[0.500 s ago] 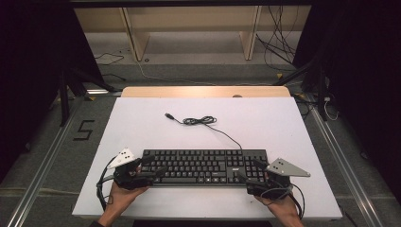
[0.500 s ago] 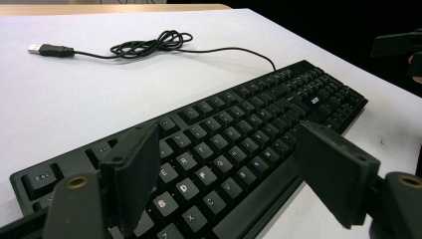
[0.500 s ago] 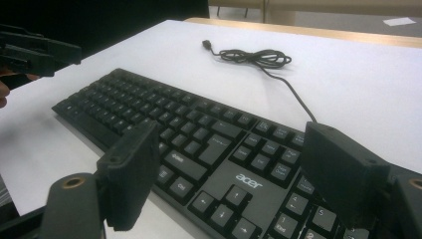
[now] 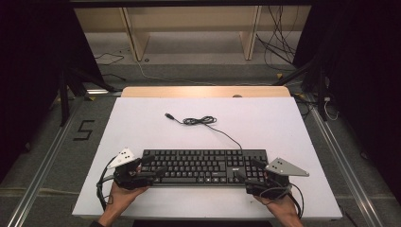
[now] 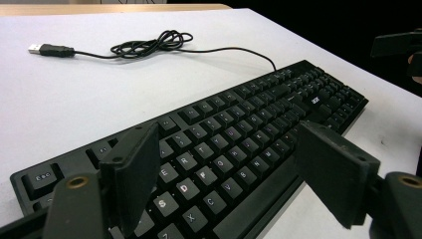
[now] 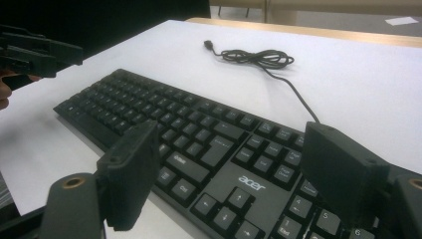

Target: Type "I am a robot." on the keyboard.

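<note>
While both jaw pairs straddle the ends of the flat black plastic keyboard (image 4: 203, 167), no pad presses on it. Left gripper (image 4: 153, 170) at keyboard's left end, jaws spread wide, released; in the left gripper view (image 5: 226, 179) one jaw over the letter keys, other jaw off the near edge, keys visible between. Right gripper (image 4: 246, 171) at keyboard's right end, jaws likewise apart, released; in the right gripper view (image 6: 226, 184) arrow keys and brand logo between the jaws, nothing clamped. Keyboard flat on the white rectangular tabletop (image 4: 142, 123), near the person's edge, long side parallel to that edge. Thin black keyboard cable (image 4: 227, 135) running from the keyboard's back edge toward table centre, loosely coiled in a small bundle (image 4: 199, 121), ending in a black USB plug (image 4: 168, 116) lying flat, well apart from the keyboard. Left hand (image 4: 120, 194) and right hand (image 4: 279, 203) coming in from the bottom, each wrapped around its gripper body. Grey three-cornered plates on top of both grippers.
</note>
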A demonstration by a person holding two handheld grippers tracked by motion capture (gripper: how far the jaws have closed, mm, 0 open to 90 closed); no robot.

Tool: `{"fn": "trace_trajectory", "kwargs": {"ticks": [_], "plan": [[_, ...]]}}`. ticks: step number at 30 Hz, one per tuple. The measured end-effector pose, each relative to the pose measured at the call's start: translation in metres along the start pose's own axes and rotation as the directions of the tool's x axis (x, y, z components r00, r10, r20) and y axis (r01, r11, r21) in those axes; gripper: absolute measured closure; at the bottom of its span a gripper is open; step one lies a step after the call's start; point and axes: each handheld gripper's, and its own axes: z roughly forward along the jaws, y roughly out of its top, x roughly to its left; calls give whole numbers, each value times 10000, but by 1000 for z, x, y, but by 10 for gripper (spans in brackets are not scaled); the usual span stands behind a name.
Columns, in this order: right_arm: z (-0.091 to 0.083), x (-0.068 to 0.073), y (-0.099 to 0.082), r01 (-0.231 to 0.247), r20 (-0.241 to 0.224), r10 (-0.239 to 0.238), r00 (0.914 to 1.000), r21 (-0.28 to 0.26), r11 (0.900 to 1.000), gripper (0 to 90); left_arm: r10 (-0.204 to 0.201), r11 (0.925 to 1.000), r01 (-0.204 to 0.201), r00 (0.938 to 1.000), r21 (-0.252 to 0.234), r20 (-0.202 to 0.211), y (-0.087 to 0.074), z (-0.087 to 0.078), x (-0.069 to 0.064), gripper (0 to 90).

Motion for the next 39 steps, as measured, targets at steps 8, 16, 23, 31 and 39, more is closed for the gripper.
{"fn": "trace_trajectory", "kwargs": {"ticks": [8, 16, 23, 31, 39], "plan": [[10, 5, 4, -5, -287, 6, 9996, 58, 10000, 246, -25, 10000, 25, 10000, -6, -26, 0, 0, 1, 257], [24, 13, 11, 116, -584, -109, 9982, 130, 9998, 248, -85, 10000, 85, 10000, -49, -30, 0, -1, 1, 256], [35, 17, 17, 190, -731, -179, 9972, 142, 9997, 256, -115, 9999, 114, 9999, -57, -40, 0, -1, 1, 257], [53, 23, 25, 309, -938, -274, 9952, 363, 9989, 268, -123, 9999, 123, 9999, -71, -40, 0, -2, 2, 257], [67, 28, 30, 432, -1120, -361, 9930, 624, 9971, 306, -123, 9999, 123, 9999, -55, -56, 0, -2, 2, 257]]}}
